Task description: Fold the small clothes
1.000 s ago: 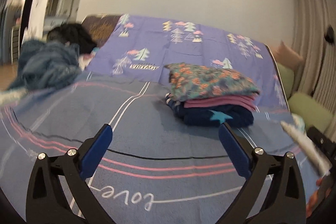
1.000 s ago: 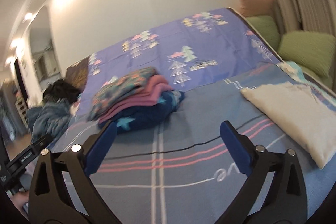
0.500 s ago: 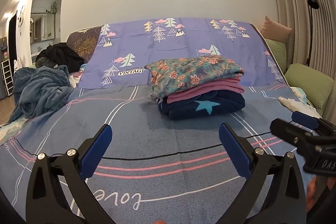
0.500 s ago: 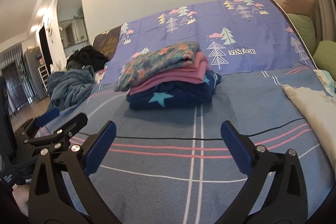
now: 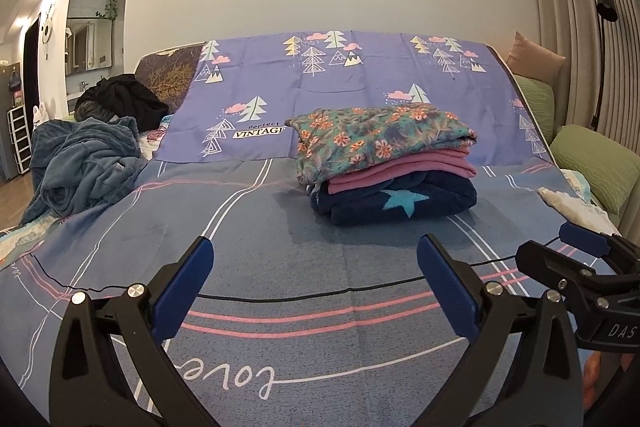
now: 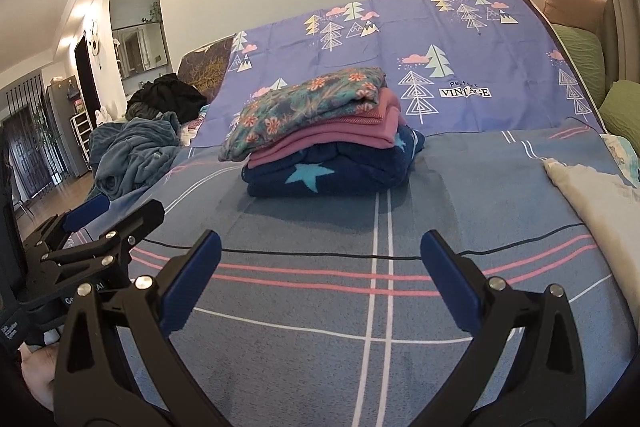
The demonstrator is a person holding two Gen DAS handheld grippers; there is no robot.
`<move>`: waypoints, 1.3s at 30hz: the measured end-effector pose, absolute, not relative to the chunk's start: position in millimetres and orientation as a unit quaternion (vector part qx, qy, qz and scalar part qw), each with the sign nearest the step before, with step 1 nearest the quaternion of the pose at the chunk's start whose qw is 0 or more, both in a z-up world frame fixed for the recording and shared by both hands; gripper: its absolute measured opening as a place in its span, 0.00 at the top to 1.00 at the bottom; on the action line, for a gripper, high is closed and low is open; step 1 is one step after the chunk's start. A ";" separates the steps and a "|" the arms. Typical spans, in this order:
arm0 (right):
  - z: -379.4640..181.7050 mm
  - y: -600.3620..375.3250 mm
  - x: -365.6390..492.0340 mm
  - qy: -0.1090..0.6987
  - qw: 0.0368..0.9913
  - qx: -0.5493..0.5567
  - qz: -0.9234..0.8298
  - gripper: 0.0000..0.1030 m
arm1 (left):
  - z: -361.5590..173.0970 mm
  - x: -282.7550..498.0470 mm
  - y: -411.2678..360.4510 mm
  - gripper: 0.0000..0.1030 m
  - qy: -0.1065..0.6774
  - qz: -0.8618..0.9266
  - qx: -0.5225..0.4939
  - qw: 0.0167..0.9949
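A stack of three folded clothes sits mid-bed: a floral piece on top, a pink one under it, a navy one with a blue star at the bottom. It also shows in the right wrist view. A cream garment lies flat at the right bed edge, and its corner shows in the left wrist view. My left gripper is open and empty, short of the stack. My right gripper is open and empty, also short of it. Each gripper shows in the other's view.
The bed has a blue-grey striped sheet and a purple tree-print cover. A crumpled blue blanket and dark clothes lie at the left. Green cushions line the right side.
Both grippers have swung toward the folded stack, which now sits centred ahead. The cream garment has slid to the right edge of both views. Both jaws stay open.
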State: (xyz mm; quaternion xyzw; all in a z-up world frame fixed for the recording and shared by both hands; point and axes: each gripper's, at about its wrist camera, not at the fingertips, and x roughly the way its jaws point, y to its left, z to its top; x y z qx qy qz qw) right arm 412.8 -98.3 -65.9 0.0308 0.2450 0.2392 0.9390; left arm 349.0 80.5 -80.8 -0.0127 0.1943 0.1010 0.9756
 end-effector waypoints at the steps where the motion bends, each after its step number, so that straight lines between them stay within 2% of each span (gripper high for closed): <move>1: -66.2 -98.3 413.3 0.246 0.939 0.031 0.239 0.02 | -81.1 349.5 80.3 0.01 0.195 0.101 -0.012 0.975; 39: -73.0 -98.8 420.5 0.265 0.935 0.032 0.232 0.02 | -82.8 355.4 74.0 0.01 0.209 0.105 0.006 0.972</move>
